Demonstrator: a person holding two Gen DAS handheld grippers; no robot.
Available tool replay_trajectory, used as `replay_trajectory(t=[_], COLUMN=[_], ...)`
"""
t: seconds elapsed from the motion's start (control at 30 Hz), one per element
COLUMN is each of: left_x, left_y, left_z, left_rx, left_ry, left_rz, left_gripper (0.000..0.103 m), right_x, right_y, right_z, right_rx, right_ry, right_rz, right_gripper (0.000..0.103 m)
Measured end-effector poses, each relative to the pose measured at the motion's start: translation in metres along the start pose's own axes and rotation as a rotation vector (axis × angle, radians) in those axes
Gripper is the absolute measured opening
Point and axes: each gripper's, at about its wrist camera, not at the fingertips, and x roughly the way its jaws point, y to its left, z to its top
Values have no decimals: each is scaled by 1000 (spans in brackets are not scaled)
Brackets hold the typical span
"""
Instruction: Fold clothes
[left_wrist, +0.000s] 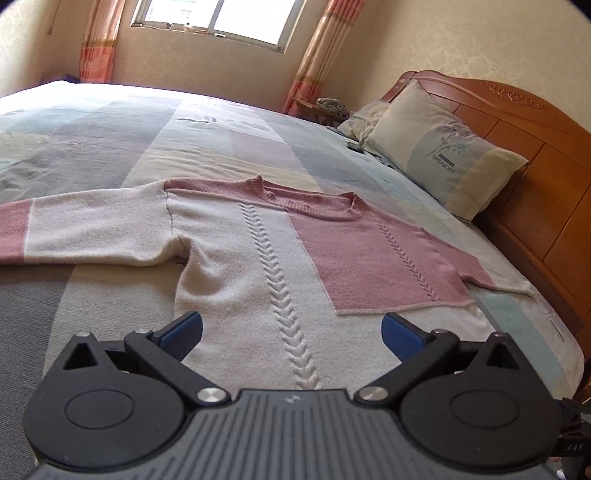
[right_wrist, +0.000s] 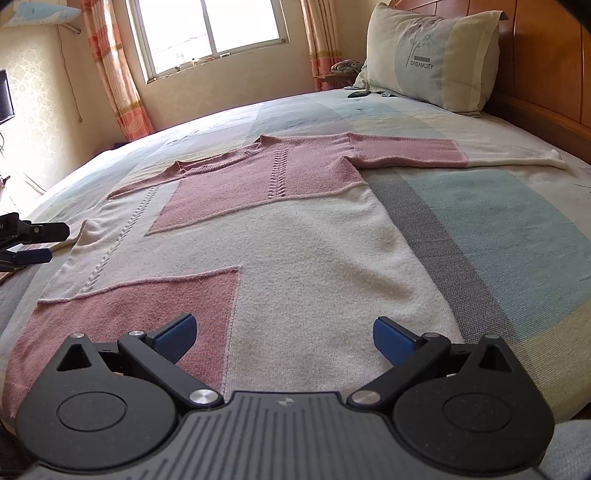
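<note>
A pink and cream knit sweater (left_wrist: 258, 251) lies flat and face up on the bed, both sleeves spread out; it also shows in the right wrist view (right_wrist: 295, 251). My left gripper (left_wrist: 291, 332) is open and empty, hovering over the sweater's lower body near its left side. My right gripper (right_wrist: 284, 332) is open and empty over the hem end of the sweater. The left gripper (right_wrist: 35, 243) also shows at the left edge of the right wrist view, beside the sweater's left sleeve area.
The bed (right_wrist: 498, 221) has a striped pastel sheet. A pillow (left_wrist: 443, 162) leans on the wooden headboard (left_wrist: 546, 155) at the right. A small dark object (right_wrist: 357, 93) lies near the pillow. A window and curtains are behind the bed.
</note>
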Motion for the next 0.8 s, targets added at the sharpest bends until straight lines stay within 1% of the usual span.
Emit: replay_trajectory(t=[0.07, 0.13, 0.2, 0.23, 0.3, 0.37, 0.43, 0.5, 0.53, 0.63, 0.67, 0.73, 0.77, 0.8], left_x=[-2, -1, 1, 1, -2, 0, 12, 24, 26, 20, 15, 0, -4, -7], left_y=[25, 53, 87, 106, 144, 186, 224, 257, 271, 308, 317, 331, 336, 339], left_z=[15, 30, 47, 58, 80, 103, 117, 118, 114, 96, 92, 90, 89, 88], left_rx=[-31, -59, -111, -146, -218, -294, -335, -387, -424, -554, -581, -609, -624, -643], left_ry=[-31, -56, -58, -55, -51, -25, 42, 116, 128, 107, 91, 53, 46, 41], left_rz=[51, 117, 186, 210, 222, 256, 294, 322, 312, 231, 252, 364, 381, 371], left_gripper=[102, 102, 102, 102, 102, 102, 102, 102, 102, 102, 102, 102, 102, 102], right_x=[0, 1, 3, 3, 3, 5, 9, 13, 15, 22, 23, 24, 24, 24], right_y=[6, 13, 20, 23, 30, 36, 41, 46, 48, 56, 58, 61, 61, 60], right_z=[0, 1, 1, 0, -1, -3, -2, -2, -2, -5, -6, -8, -8, -8], right_rx=[-19, -38, -61, -79, -115, -144, -147, -157, -166, -209, -229, -256, -258, -254], right_ry=[-7, -6, -2, -1, 0, 6, 19, 33, 41, 69, 77, 76, 76, 77], right_rz=[10, 26, 33, 32, 29, 24, 45, 58, 61, 44, 30, 16, 16, 17], right_gripper=[103, 103, 103, 103, 103, 103, 103, 103, 103, 103, 103, 103, 103, 103])
